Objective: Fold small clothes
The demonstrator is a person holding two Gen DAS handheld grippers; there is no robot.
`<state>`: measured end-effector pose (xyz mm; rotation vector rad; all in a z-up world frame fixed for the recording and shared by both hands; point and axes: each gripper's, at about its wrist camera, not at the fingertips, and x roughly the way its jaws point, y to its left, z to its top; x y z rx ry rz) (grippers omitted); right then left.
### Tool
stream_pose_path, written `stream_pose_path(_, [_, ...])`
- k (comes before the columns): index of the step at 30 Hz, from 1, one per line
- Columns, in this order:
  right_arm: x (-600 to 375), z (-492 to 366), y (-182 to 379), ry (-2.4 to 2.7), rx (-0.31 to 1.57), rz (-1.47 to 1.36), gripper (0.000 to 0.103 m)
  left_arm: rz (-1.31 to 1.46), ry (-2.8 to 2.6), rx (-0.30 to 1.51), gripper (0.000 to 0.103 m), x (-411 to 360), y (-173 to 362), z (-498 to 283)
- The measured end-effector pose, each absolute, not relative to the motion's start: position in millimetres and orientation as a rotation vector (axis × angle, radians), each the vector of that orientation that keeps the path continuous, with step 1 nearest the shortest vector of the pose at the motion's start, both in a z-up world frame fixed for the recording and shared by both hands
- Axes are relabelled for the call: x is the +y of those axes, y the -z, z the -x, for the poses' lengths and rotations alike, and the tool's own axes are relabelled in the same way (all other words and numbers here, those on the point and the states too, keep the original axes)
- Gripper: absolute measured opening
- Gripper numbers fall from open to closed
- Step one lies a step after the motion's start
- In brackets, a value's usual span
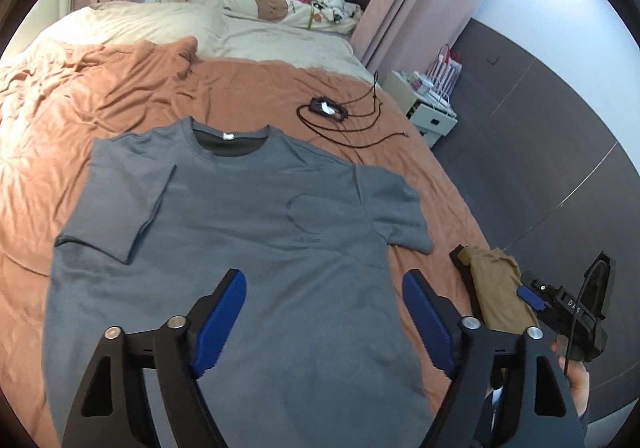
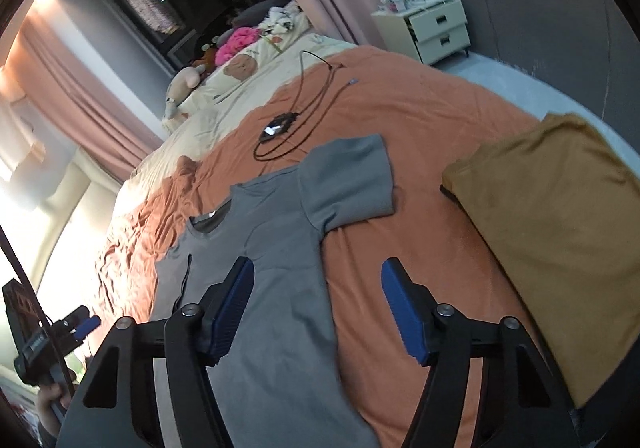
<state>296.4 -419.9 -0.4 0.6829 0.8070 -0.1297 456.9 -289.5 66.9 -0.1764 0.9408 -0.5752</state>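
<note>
A grey T-shirt [image 1: 248,232] lies flat, front up, on the orange bed sheet [image 1: 80,107]; its left sleeve is folded in over the chest, its right sleeve spread out. My left gripper [image 1: 324,312] is open and empty above the shirt's lower half. My right gripper [image 2: 318,304] is open and empty above the shirt's right side [image 2: 280,256] and the sheet [image 2: 400,119]. The right gripper also shows at the left wrist view's right edge [image 1: 532,296]. A folded mustard garment [image 2: 560,232] lies right of the shirt, also in the left wrist view [image 1: 496,288].
A black cable with a small black device [image 1: 328,107] lies on the sheet beyond the shirt's collar. Cream pillows and plush toys [image 1: 276,3] are at the bed's head. A white nightstand [image 2: 436,27] stands beside the bed by the grey wall.
</note>
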Motion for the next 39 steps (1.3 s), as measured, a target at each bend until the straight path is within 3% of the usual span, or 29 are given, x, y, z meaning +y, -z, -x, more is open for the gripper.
stream_pose_path(2, [-425.4,-305.7,11.3,0.131,0.817,-0.703,0.058,0.181,0.58,0.953,0.075,-298.1,-59.0,-465.8])
stream_pose_path(9, [-455.7,-342.8,53.1,0.131,0.85,-0.803,0.054,0.16,0.589,0.998,0.068,-333.5,-33.6,-498.5])
stream_pose_path(11, [-462.8,-353.2,64.3,0.138,0.854,-0.827,0.049,0.154,0.592,1.01,0.065,-344.4,-26.4,-508.3])
stream_pose_path(26, [-503.7,-405.5,160.2,0.167,0.868,-1.06,0.045,0.123,0.648,1.089,0.05,-419.6,36.6,-575.1])
stream_pose_path(33, [-512.2,-416.6,180.4,0.171,0.846,-1.163,0.045,0.125,0.675,1.116,0.05,-445.9,60.5,-595.2])
stream_pose_path(35, [-513.3,-418.9,184.5,0.174,0.83,-1.181,0.044,0.12,0.687,1.122,0.044,-452.6,65.6,-598.1])
stream_pose_path(36, [-513.2,-420.6,185.6,0.172,0.827,-1.18,0.043,0.116,0.695,1.127,0.042,-456.8,68.4,-599.1])
stream_pose_path(39, [-510.6,-423.3,189.5,0.192,0.835,-1.154,0.015,0.115,0.722,1.15,0.031,-471.6,78.6,-600.7])
